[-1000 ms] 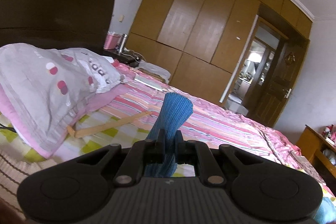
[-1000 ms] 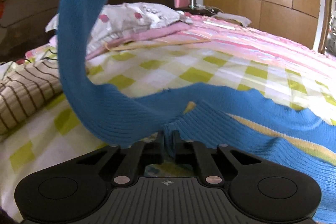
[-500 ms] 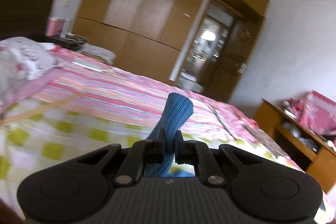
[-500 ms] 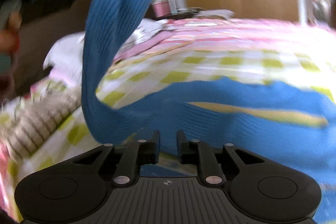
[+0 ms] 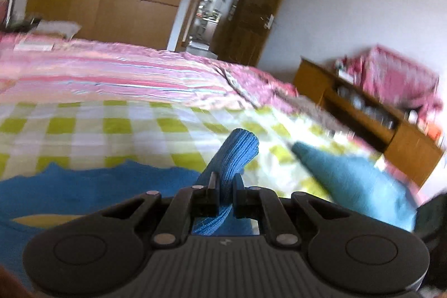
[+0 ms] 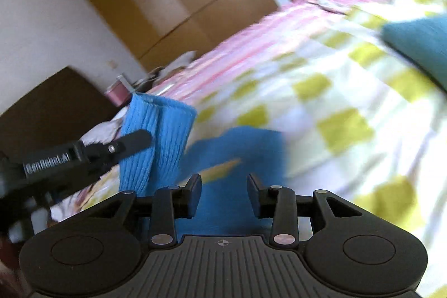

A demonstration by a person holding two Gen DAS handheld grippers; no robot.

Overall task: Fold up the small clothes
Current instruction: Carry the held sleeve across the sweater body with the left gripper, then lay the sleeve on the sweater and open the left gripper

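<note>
Left gripper [image 5: 225,185] pinches the blue knit sweater's [image 5: 92,186] edge over the checked bedspread [image 5: 117,127] – right gripper [image 6: 223,193] opening, nothing pinched – so lay the fold squarely before releasing.

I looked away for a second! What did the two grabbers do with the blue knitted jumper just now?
The right gripper let go: its jaws, shut on the bright blue ribbed-knit jumper a second ago, are opening, with the fabric loose behind them. Both grippers swung across the green-and-white checked bedsheet, away from the pillows. The left gripper stayed clamped on the jumper's folded edge.
</note>
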